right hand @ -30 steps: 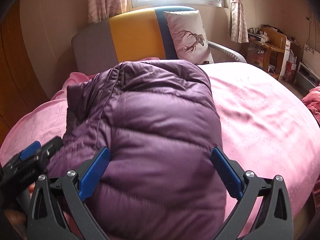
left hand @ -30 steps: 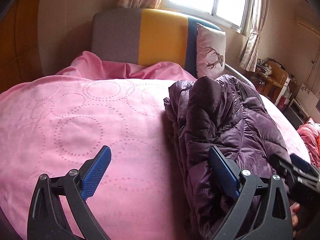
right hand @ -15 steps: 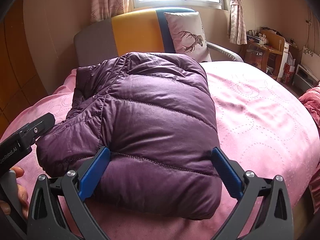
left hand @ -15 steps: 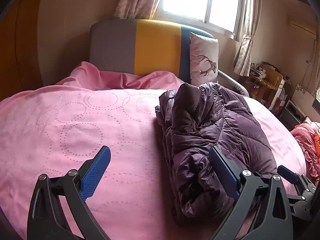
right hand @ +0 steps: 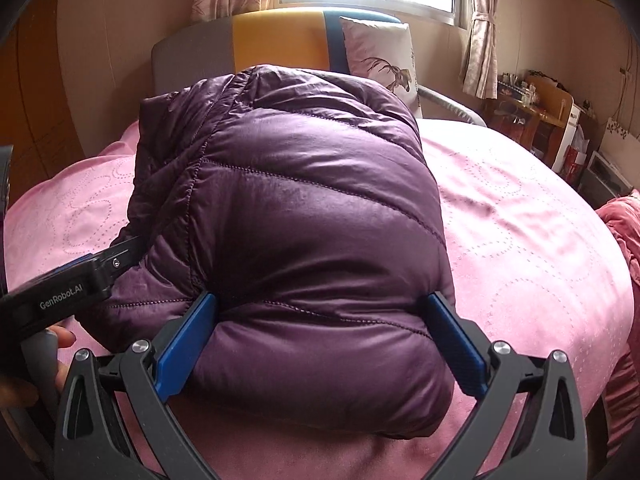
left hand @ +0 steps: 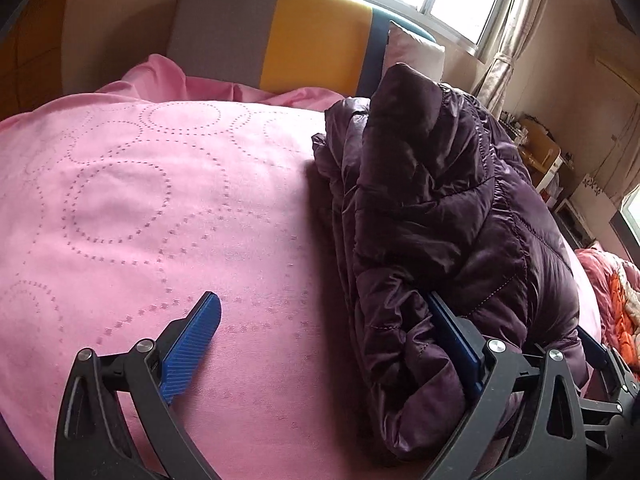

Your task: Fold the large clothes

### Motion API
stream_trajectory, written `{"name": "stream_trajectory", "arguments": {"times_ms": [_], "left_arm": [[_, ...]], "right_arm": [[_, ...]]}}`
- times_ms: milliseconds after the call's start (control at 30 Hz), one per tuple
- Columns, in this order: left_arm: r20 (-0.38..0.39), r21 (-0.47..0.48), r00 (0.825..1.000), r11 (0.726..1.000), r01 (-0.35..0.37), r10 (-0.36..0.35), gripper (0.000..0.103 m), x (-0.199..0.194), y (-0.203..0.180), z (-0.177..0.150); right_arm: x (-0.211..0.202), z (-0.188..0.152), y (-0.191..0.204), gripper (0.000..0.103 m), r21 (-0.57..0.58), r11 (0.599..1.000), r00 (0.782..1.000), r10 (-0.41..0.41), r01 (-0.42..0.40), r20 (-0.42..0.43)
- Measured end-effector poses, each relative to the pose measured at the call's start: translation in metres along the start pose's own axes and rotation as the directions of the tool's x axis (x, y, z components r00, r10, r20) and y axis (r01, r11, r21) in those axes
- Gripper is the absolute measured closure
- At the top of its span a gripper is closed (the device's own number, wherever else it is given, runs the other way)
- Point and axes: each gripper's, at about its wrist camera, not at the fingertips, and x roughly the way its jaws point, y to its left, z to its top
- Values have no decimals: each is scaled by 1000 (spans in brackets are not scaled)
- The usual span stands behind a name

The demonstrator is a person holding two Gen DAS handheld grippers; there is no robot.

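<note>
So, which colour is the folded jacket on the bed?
The jacket is dark purple, with quilted stitch lines. The right wrist view shows it best.

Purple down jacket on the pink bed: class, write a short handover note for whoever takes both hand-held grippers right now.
Left hand-held gripper: open, its right finger tucked into the side of the purple down jacket, its left finger over the bare pink bedspread.
Right hand-held gripper: wide open, straddling the jacket's near edge, both pads touching the fabric without clamping it.
Jacket: a compact folded bundle lying on the bedspread, below the headboard.
Done: the main folds appear finished.
Left: probably tidy the loose left-side layers, square the bundle, then withdraw both grippers.
</note>
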Motion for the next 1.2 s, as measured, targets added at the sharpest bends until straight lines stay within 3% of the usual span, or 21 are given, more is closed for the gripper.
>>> {"name": "stream_trajectory", "arguments": {"times_ms": [233,400,600,767,1200], "left_arm": [[75,7,997,1000,-22,22,3,-45,-3,-6],[134,40,983,991,-131,125,3,-77,-9,-16],[150,63,959,966,-251,239,3,-103,-9,-37],[168,43,961,973,-228,218,3,-118,-9,-48],[144,98,972,975,-201,186,3,-118,-37,-59]], "right_arm": [[-34,4,-5,2,35,999,1000,4,-5,18],[-60,-5,-4,2,52,997,996,-66,63,60],[-87,-22,1,2,91,988,987,-133,125,94],[-108,-34,2,2,97,967,961,-247,235,128],[-118,-47,-8,2,136,970,972,-216,202,91]]}}
